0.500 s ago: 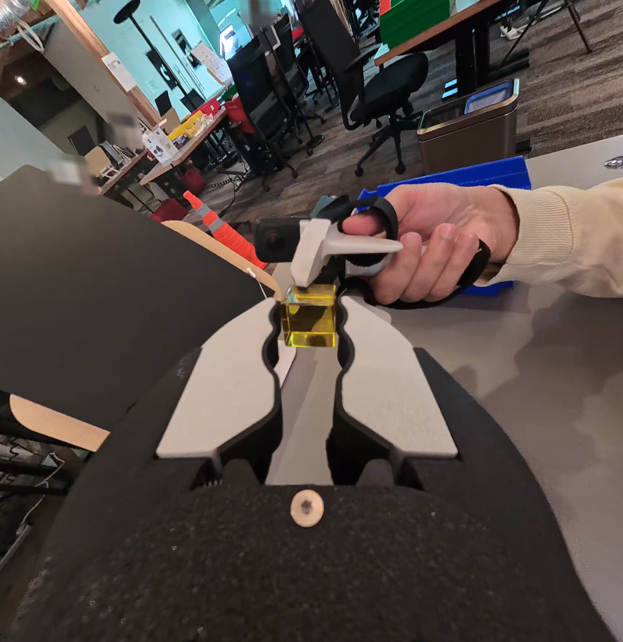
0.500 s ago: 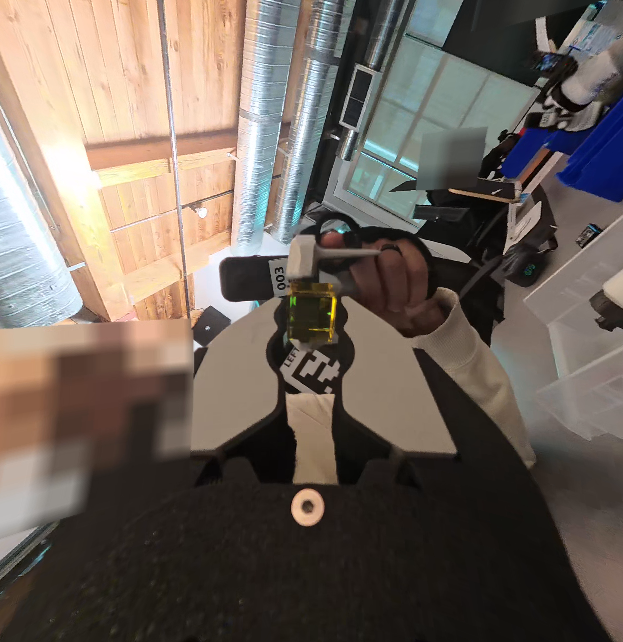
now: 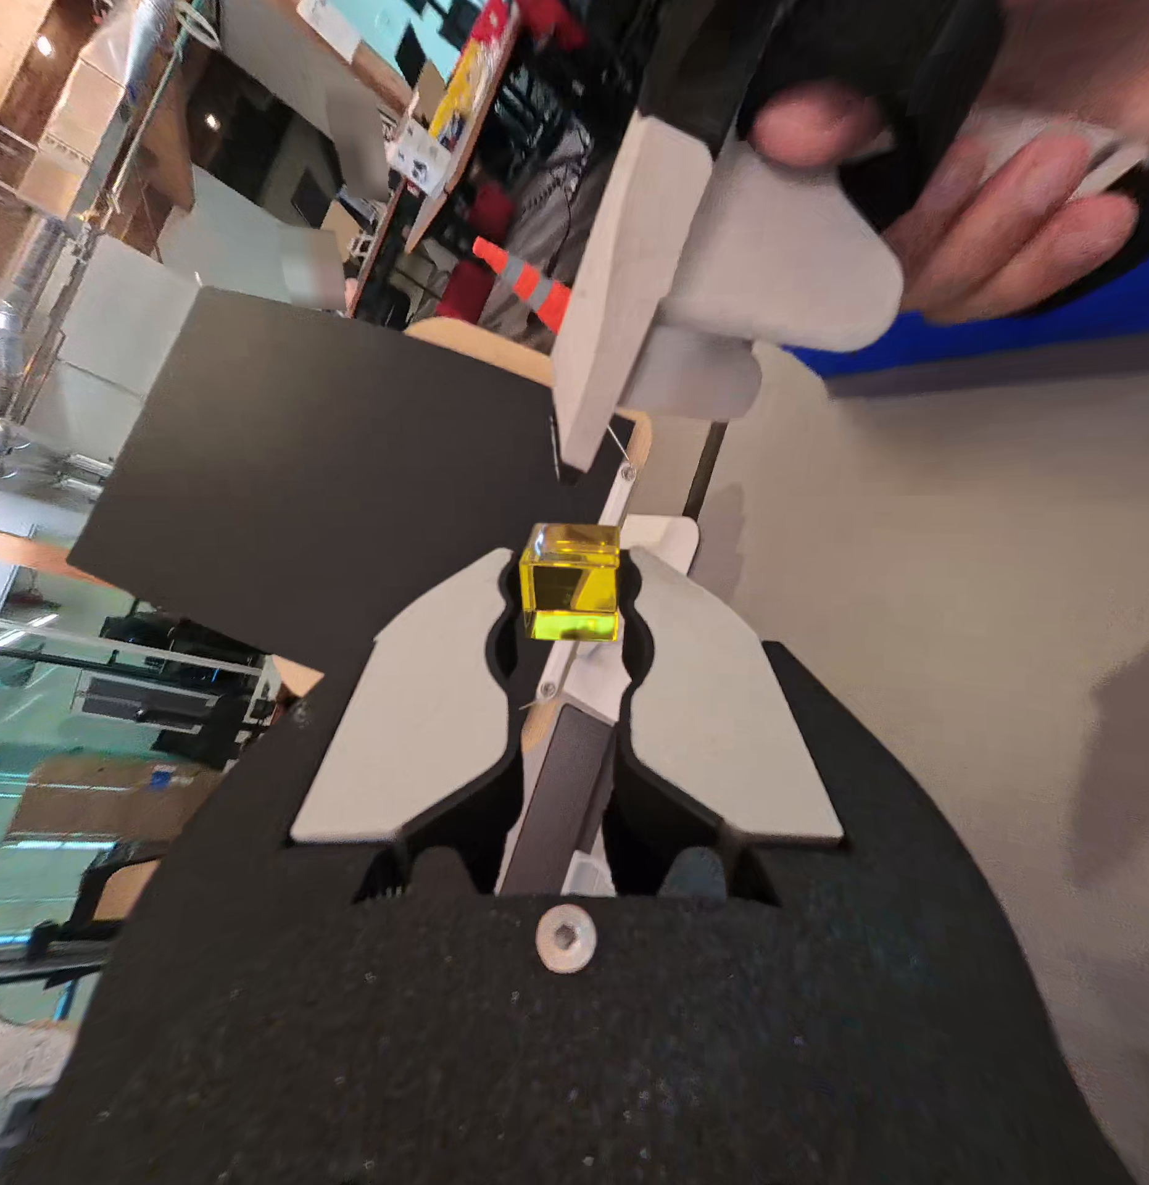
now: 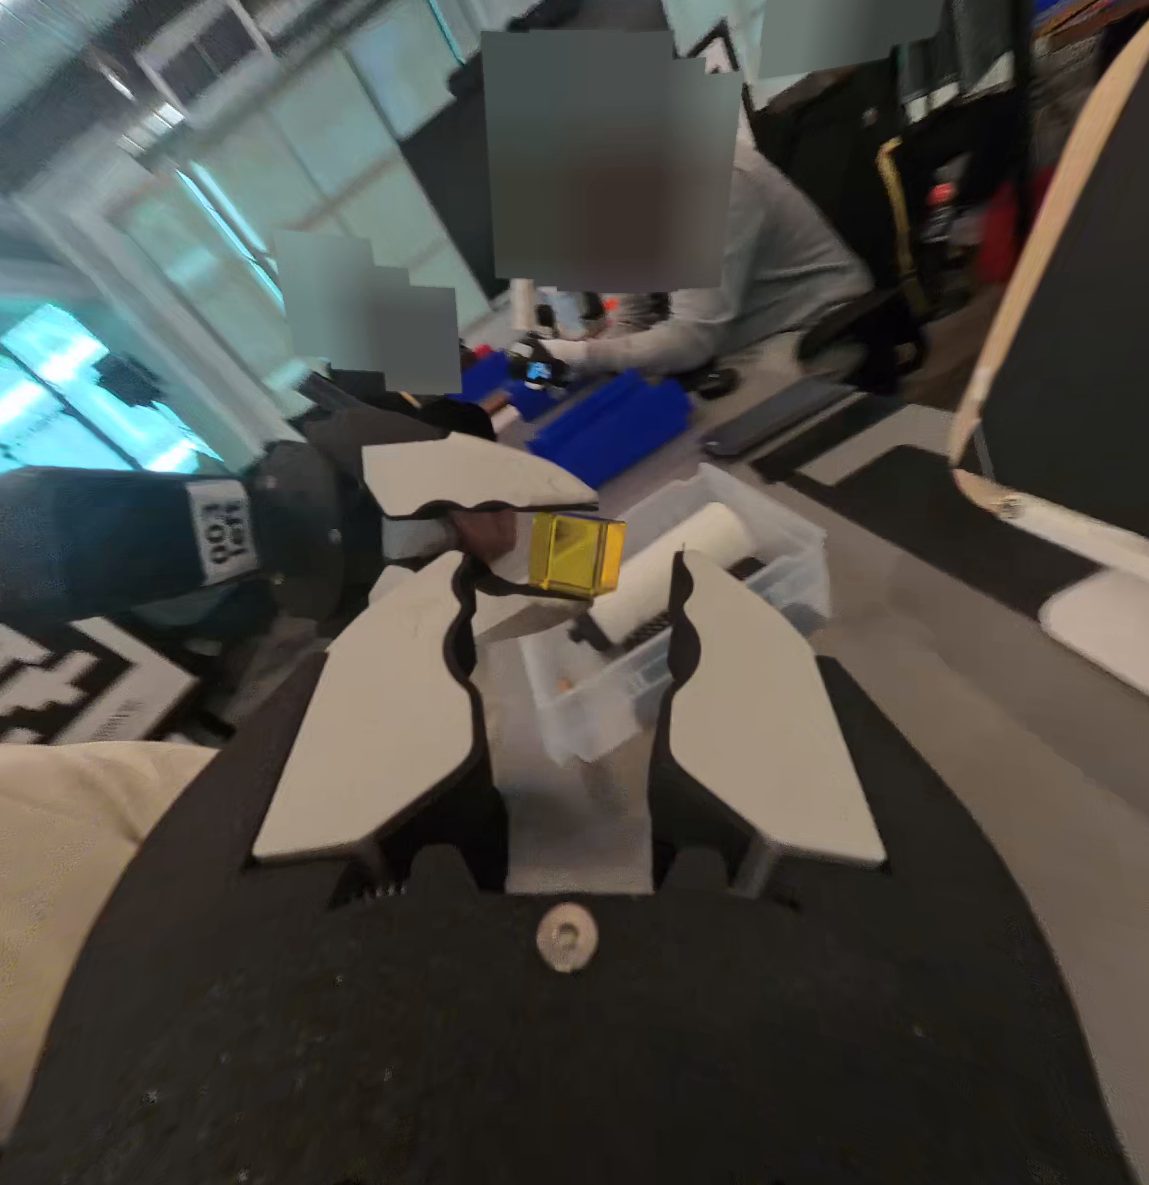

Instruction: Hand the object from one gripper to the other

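Note:
A clear yellow cube (image 3: 572, 587) is pinched between the fingertips of my left gripper (image 3: 570, 577), which is shut on it. In the left wrist view a white finger (image 3: 629, 282) of the right gripper hangs above and beyond the cube, apart from it, with a person's hand (image 3: 1008, 211) on the handle. In the right wrist view my right gripper (image 4: 570, 564) is open, with a gap on each side of the cube (image 4: 578, 558). The left gripper (image 4: 588, 550) reaches in from the left and holds the cube top and bottom.
A grey table (image 3: 944, 577) lies below, with a black board (image 3: 302, 462) at its left. A clear plastic bin (image 4: 790, 545) holding a white roll stands beyond the right gripper. Blue bins (image 4: 610, 423) and a seated person (image 4: 783, 288) are farther back. An orange cone (image 3: 527, 282) stands behind.
The right gripper has opened and let go of the cube, and has drawn back from it. The left gripper keeps the cube. Both views have swung round.

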Available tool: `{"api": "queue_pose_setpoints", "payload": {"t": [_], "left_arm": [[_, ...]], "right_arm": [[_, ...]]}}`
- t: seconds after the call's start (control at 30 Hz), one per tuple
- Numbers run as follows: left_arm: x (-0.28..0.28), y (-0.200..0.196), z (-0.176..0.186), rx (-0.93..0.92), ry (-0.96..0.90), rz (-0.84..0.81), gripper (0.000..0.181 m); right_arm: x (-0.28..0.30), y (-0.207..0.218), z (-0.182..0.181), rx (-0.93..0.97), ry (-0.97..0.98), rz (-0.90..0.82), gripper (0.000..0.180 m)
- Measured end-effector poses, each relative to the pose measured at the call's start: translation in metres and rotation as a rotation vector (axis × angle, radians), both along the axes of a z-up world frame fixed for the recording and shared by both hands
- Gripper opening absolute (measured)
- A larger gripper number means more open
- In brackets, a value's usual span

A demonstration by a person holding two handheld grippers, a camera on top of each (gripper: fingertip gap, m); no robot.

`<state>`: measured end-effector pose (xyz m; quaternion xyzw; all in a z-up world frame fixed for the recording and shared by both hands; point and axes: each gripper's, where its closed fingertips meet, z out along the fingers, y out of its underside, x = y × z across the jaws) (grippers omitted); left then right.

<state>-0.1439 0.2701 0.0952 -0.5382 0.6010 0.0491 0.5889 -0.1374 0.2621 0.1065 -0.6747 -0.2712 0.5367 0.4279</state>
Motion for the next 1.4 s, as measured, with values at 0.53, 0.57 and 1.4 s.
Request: {"api": "queue_pose_setpoints", "payload": {"t": [0.53, 0.57, 1.4], "left_arm": [[0.026, 0.005, -0.016, 0.248, 0.176, 0.099, 0.028], [0.027, 0.005, -0.016, 0.226, 0.158, 0.099, 0.028], [0.032, -0.041, 0.003, -1.268, -0.54, -0.303, 0.073]], "right_arm": [[-0.004, 0.01, -0.033, 0.117, -0.329, -0.148, 0.028], [-0.003, 0.01, -0.033, 0.124, -0.336, -0.15, 0.028], [0.015, -0.024, -0.002, 1.414, -0.845, -0.218, 0.029]]}}
